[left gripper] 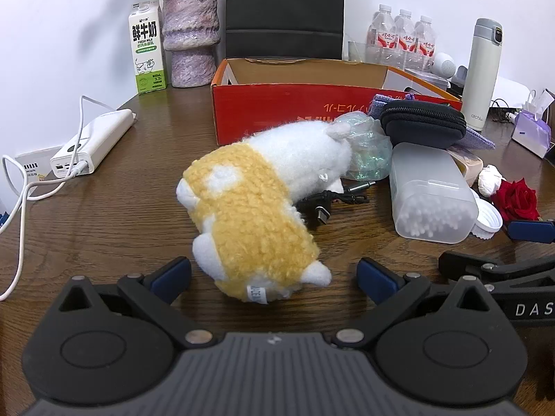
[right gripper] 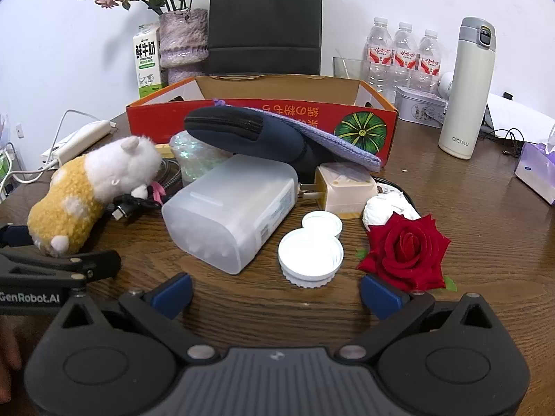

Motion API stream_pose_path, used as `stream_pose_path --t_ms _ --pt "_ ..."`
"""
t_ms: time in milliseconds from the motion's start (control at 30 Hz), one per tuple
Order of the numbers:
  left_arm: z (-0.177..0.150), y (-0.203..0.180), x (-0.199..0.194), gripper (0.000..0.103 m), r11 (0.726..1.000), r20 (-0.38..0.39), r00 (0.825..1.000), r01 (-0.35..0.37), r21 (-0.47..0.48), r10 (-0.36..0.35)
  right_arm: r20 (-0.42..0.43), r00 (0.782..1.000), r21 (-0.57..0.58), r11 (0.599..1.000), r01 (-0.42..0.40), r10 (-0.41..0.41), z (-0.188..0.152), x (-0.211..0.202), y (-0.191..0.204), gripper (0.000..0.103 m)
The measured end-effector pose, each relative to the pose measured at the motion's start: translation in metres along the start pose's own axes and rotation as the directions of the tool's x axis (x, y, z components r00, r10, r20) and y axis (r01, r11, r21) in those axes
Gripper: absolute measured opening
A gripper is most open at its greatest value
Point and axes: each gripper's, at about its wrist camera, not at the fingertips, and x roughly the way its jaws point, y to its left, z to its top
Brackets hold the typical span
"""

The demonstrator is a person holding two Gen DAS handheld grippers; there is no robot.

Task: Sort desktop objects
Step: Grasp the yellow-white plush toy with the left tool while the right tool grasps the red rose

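Note:
A yellow and white plush toy [left gripper: 256,204] lies on the wooden table, its tail end between the blue pads of my open left gripper [left gripper: 274,277], untouched. A frosted box of cotton swabs [left gripper: 430,190] lies to its right, under a dark zip case [left gripper: 423,123]. In the right wrist view my right gripper [right gripper: 277,294] stands open just short of two white lids [right gripper: 310,254], with a red rose [right gripper: 406,253] by its right pad. The swab box [right gripper: 229,211], a cream charger plug [right gripper: 347,190], a crumpled tissue [right gripper: 385,209] and the plush toy [right gripper: 90,194] lie around. The red cardboard box [right gripper: 263,118] stands open behind the pile.
A power bank [left gripper: 93,142] with white cables lies at the left. Milk carton [left gripper: 147,46], purple vase [left gripper: 190,34], water bottles [right gripper: 402,55], white flask [right gripper: 466,86] and a tin [right gripper: 419,107] line the back. A tissue pack [right gripper: 537,173] sits far right. A black cable [left gripper: 329,201] lies beside the toy.

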Motion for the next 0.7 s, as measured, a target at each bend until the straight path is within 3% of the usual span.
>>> stream_pose_path --t_ms 700 --pt "0.0017 0.0016 0.0023 0.103 1.0 0.0 1.0 0.013 0.004 -0.013 -0.001 1.0 -0.005 1.0 -0.011 0.011 0.001 0.0019 -0.002 0.103"
